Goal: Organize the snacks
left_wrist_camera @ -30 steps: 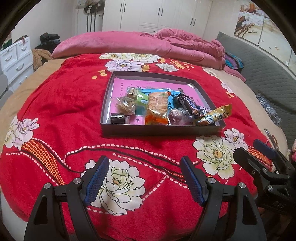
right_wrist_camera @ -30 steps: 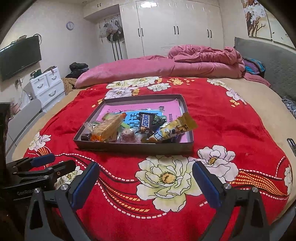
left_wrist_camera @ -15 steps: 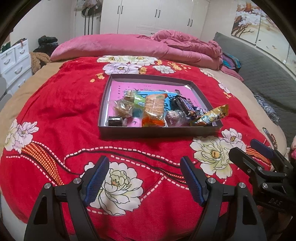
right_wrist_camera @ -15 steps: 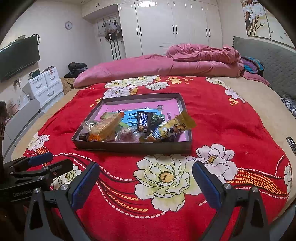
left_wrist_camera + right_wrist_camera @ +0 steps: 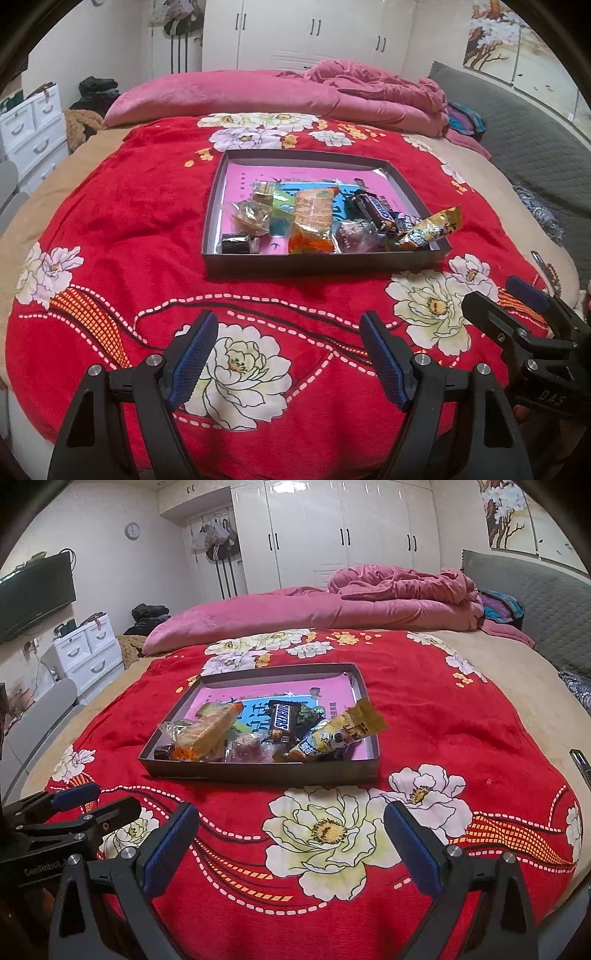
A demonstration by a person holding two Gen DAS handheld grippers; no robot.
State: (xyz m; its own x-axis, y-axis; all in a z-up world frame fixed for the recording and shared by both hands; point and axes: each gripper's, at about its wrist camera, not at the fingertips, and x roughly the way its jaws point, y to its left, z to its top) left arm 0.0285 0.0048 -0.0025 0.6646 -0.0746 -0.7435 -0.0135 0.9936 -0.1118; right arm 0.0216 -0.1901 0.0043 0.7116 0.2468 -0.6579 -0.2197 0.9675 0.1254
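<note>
Closer to tray [image 5: 321, 267] than a second ago, left gripper [image 5: 284, 358] and right gripper [image 5: 291, 849] spread and empty, snacks [image 5: 280, 723] heaped at near end inside; stage ambiguous: unsorted or already gathered

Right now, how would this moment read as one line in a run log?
left gripper: open, empty | right gripper: open, empty | snacks: piled in tray on red blanket | gold wrapper: overhanging rim

Wrapped snacks [image 5: 325, 221] heaped in shallow grey tray [image 5: 317, 264] on bed.
</note>
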